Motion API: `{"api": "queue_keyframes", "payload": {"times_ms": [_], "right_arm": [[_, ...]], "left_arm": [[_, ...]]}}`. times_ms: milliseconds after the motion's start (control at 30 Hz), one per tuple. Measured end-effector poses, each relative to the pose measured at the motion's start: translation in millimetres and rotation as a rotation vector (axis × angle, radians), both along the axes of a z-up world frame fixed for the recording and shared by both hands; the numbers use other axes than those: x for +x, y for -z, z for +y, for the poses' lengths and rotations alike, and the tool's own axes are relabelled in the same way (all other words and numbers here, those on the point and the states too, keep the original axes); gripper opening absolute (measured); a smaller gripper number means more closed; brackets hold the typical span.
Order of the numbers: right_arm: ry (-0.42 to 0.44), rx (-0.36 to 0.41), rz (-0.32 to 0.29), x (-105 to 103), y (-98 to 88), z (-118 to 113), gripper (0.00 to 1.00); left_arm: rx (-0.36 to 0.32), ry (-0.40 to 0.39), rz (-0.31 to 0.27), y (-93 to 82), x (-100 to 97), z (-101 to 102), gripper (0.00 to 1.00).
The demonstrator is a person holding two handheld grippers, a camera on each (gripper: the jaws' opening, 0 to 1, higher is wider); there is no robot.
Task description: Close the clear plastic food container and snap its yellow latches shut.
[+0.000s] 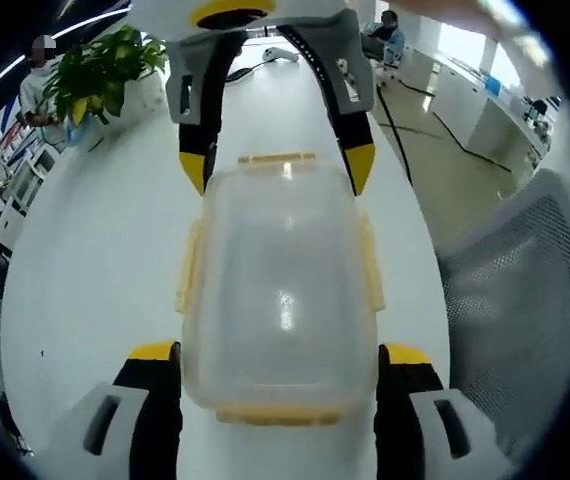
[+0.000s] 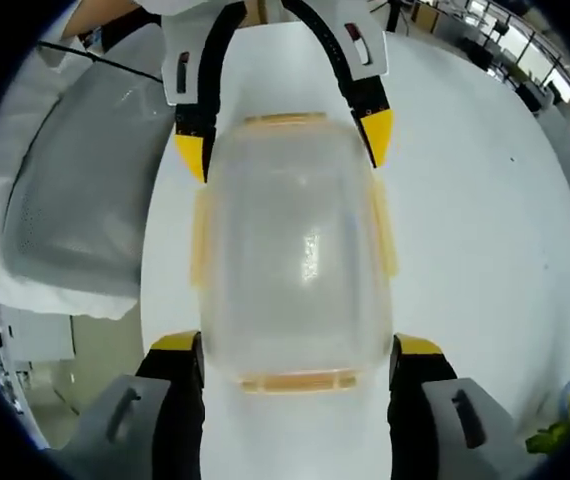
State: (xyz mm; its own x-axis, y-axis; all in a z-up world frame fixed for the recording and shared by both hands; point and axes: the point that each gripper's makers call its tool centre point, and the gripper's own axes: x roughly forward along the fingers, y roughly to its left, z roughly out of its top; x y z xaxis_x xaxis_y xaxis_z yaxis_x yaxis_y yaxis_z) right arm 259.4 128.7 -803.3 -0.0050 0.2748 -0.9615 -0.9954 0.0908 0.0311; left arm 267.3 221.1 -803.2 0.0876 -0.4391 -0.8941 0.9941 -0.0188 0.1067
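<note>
Left gripper view: unlabelled clear container (image 1: 280,290), yellow latches (image 1: 278,158), between both grippers.

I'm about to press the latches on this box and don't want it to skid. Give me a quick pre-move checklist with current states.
1. Lid on container: ok, it sits over the body.
2. Left gripper jaws straddle the near end: ok.
3. Right gripper jaws straddle the opposite end: ok.
4. Jaws pressing the walls: cannot tell.
5. Yellow latches snapped shut: cannot tell.
6. Container resting flat on the white table: ok.
</note>
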Motion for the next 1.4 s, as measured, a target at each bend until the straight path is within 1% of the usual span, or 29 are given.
{"api": "queue_keyframes", "payload": {"times_ms": [500, 633, 867, 1233, 1400], "right_arm": [[0.012, -0.005, 0.004, 0.2, -0.1, 4.3, 0.72], [0.013, 0.0, 0.003, 0.2, -0.3, 11.2, 0.72], [0.003, 0.011, 0.001, 2.2, -0.6, 30.0, 0.72], [-0.015, 0.019, -0.011, 4.5, 0.2, 52.9, 0.73], [-0.013, 0.042, -0.019, 5.0, 0.4, 63.5, 0.73]], "left_arm": [[0.006, 0.014, 0.002, -0.5, 1.0, 4.2, 0.77], [0.02, 0.015, 0.001, -0.3, 0.8, 11.8, 0.77], [0.045, 0.004, -0.002, -0.2, 2.2, 29.7, 0.77], [0.028, -0.029, 0.004, -0.8, 2.4, 53.1, 0.77], [0.037, -0.035, 0.003, -0.7, 1.9, 63.0, 0.77]]}}
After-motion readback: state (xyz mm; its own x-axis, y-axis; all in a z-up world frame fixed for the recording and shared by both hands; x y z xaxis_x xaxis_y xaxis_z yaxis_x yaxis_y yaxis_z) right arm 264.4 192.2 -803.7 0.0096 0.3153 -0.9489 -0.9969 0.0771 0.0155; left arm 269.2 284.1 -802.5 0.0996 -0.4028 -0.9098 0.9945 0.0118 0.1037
